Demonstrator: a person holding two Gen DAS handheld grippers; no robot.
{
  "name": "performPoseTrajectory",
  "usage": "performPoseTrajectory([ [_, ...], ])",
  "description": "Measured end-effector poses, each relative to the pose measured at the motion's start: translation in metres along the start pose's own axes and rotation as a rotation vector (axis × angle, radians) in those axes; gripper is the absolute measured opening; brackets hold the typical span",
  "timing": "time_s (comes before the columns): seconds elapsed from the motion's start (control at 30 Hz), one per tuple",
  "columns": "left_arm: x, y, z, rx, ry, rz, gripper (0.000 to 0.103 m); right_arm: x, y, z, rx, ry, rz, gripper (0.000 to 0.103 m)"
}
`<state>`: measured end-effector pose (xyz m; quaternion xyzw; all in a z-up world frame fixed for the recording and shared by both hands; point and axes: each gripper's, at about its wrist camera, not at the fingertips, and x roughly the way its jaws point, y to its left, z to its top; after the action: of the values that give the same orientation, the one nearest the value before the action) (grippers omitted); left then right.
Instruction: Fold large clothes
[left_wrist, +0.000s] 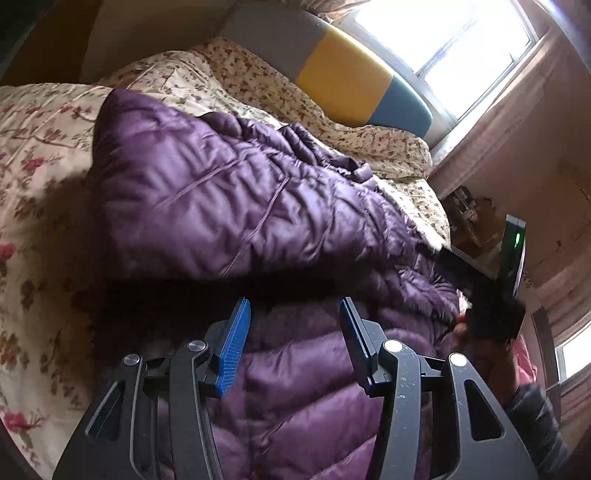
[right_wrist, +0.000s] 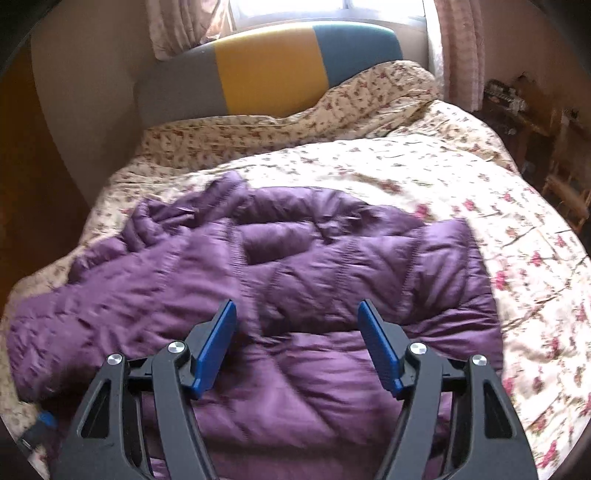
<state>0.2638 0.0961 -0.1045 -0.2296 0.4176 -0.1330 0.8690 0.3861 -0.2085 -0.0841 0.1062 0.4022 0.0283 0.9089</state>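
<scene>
A purple quilted down jacket (left_wrist: 236, 206) lies crumpled on a floral bed cover (left_wrist: 37, 177). My left gripper (left_wrist: 295, 314) is open and empty, just above the jacket's near part. The right gripper shows at the right of the left wrist view (left_wrist: 491, 295), over the jacket's edge, dark and blurred. In the right wrist view the jacket (right_wrist: 295, 266) spreads across the bed cover (right_wrist: 517, 258), partly folded over itself. My right gripper (right_wrist: 297, 314) is open and empty above the jacket's near fold.
A grey, yellow and teal headboard (right_wrist: 266, 62) stands at the bed's far end under a bright window (left_wrist: 461, 48). Curtains (right_wrist: 461, 55) hang beside it. Dark wooden furniture (right_wrist: 535, 129) stands to the right of the bed.
</scene>
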Motion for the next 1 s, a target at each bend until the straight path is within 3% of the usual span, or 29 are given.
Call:
performPoseTrajectory([
  [0.1,0.000,0.010,0.000,-0.013,-0.002,0.021,0.050,0.013,0.021,0.003,-0.014,0.045,0.044,0.068],
  [0.17,-0.001,0.017,0.002,-0.031,-0.012,0.031,0.050,0.025,0.034,0.002,-0.028,0.086,0.060,0.050],
  [0.23,0.000,0.023,0.006,-0.041,-0.027,0.049,0.050,0.033,0.041,0.001,-0.039,0.102,0.048,0.024],
  [0.3,0.001,0.027,0.010,-0.056,-0.037,0.061,0.050,0.033,0.042,0.000,-0.056,0.092,0.026,0.010],
  [0.53,0.002,0.035,0.024,-0.060,-0.058,0.094,0.050,0.017,0.029,-0.003,-0.099,0.031,-0.136,0.005],
  [0.77,0.009,0.033,0.027,-0.067,-0.047,0.163,0.050,0.021,-0.003,-0.012,-0.064,0.051,-0.246,0.005],
  [1.0,0.000,0.041,0.019,-0.096,-0.042,0.233,0.050,-0.004,-0.030,-0.037,-0.038,0.070,-0.309,0.004],
])
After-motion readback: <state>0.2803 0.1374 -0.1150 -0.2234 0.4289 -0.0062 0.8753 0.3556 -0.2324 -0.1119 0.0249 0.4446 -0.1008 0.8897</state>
